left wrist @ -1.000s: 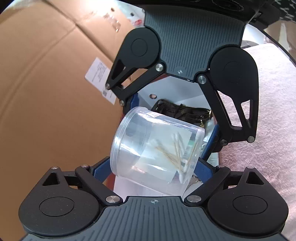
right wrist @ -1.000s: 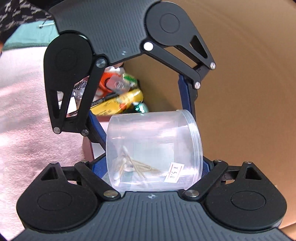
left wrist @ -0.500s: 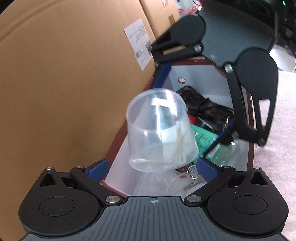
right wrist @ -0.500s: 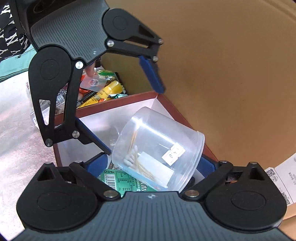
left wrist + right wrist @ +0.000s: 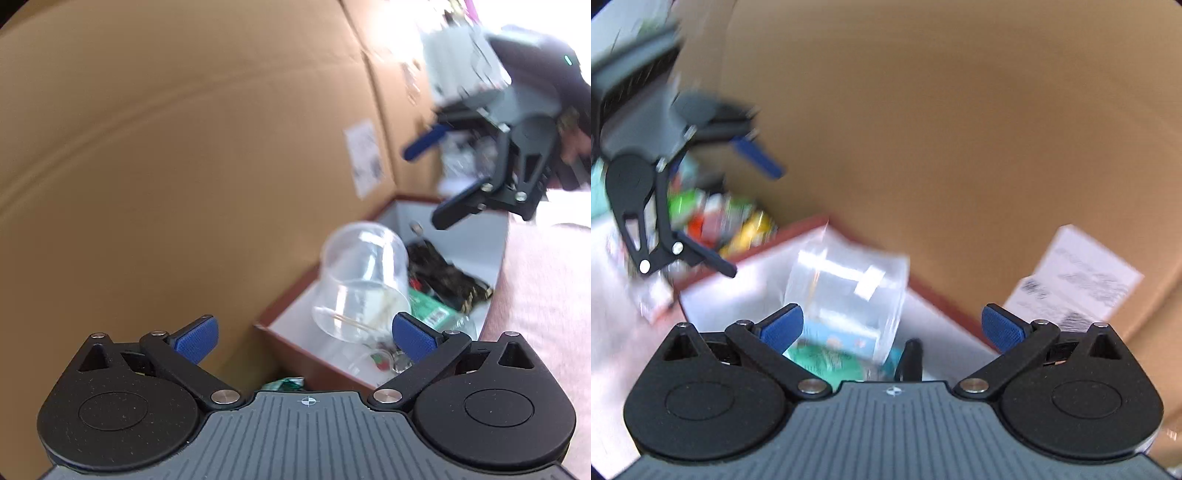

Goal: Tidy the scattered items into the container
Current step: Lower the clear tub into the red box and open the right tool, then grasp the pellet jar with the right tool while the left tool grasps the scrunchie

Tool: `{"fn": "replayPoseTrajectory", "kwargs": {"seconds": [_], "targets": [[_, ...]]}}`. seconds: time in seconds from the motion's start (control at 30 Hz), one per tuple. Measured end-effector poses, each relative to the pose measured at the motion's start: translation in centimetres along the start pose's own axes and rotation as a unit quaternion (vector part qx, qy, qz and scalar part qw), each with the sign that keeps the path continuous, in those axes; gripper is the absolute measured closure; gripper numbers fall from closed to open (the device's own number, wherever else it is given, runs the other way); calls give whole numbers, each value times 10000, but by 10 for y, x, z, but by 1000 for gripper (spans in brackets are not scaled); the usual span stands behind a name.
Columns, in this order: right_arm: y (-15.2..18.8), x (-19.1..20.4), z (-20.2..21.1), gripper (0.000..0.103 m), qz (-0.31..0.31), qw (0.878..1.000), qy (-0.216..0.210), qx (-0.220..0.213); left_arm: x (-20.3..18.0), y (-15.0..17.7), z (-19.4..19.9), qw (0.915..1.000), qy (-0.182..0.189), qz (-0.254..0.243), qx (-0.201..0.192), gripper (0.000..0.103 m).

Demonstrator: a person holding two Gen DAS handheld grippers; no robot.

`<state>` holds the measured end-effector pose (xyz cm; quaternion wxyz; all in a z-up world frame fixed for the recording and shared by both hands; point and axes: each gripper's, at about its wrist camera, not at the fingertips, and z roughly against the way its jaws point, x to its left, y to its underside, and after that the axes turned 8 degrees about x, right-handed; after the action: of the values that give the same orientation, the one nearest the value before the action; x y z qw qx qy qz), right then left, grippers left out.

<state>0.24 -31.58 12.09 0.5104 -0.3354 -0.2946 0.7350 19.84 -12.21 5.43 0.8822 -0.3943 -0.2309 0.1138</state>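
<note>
A clear plastic jar of cotton swabs (image 5: 364,280) lies tilted inside the red-rimmed white box (image 5: 291,345), free of both grippers. It also shows, blurred, in the right wrist view (image 5: 849,291). My left gripper (image 5: 304,334) is open and empty, pulled back from the box's near end. My right gripper (image 5: 892,328) is open and empty above the box's other end. Each gripper appears in the other's view, the right gripper (image 5: 443,181) and the left gripper (image 5: 738,206), both open.
A tall cardboard carton (image 5: 184,166) with a white shipping label (image 5: 1075,273) stands right beside the box. The box holds a black strap (image 5: 447,273), a green packet (image 5: 428,308) and keys. Colourful snack packets (image 5: 731,221) lie beyond it. A pink cloth (image 5: 546,295) covers the surface.
Both grippers held the jar over the box, then let it go. The jar has dropped into the box and both grippers have drawn back and apart.
</note>
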Motion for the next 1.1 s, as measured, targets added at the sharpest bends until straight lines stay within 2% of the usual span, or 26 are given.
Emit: {"fn": "replayPoseTrajectory", "kwargs": {"seconds": [0.1, 0.17, 0.23, 0.37, 0.47, 0.57, 0.67, 0.77, 0.83, 0.9, 0.97, 1.1], "targets": [[1, 12, 18, 1, -467, 9978, 6, -479, 2, 21, 35, 9965, -400, 700, -212, 0], [3, 30, 23, 1, -681, 9950, -87, -720, 8, 33, 73, 9910, -768, 1075, -201, 0], [4, 54, 26, 1, -792, 9926, -218, -890, -1, 58, 92, 9845, -1077, 1375, -177, 0], [7, 101, 45, 1, -872, 9889, -553, -1073, -23, 104, 125, 9724, -1251, 1968, -26, 0], [7, 140, 36, 1, -847, 9900, -788, -806, -38, 129, 138, 9675, -1138, 2250, 169, 0], [7, 176, 20, 1, -761, 9932, -790, -396, -61, 139, 140, 9709, -1261, 2014, 299, 0], [10, 198, 4, 1, -921, 9926, -792, -57, -88, 143, 128, 9779, -1537, 1305, 549, 0], [15, 201, -13, 1, -1546, 9828, -974, 273, -115, 149, 109, 9821, -1661, 543, 706, 0], [17, 195, -26, 1, -2047, 9693, -1300, 410, -127, 152, 97, 9840, -1604, 262, 726, 0], [16, 191, -39, 1, -2393, 9571, -1549, 523, -126, 152, 91, 9868, -1437, 291, 680, 0], [12, 186, -48, 2, -2616, 9512, -1492, 677, -118, 153, 86, 9880, -1323, 521, 601, 0], [2, 181, -68, 5, -2814, 9438, -1386, 1037, -100, 158, 75, 9813, -1559, 874, 712, 14]]}}
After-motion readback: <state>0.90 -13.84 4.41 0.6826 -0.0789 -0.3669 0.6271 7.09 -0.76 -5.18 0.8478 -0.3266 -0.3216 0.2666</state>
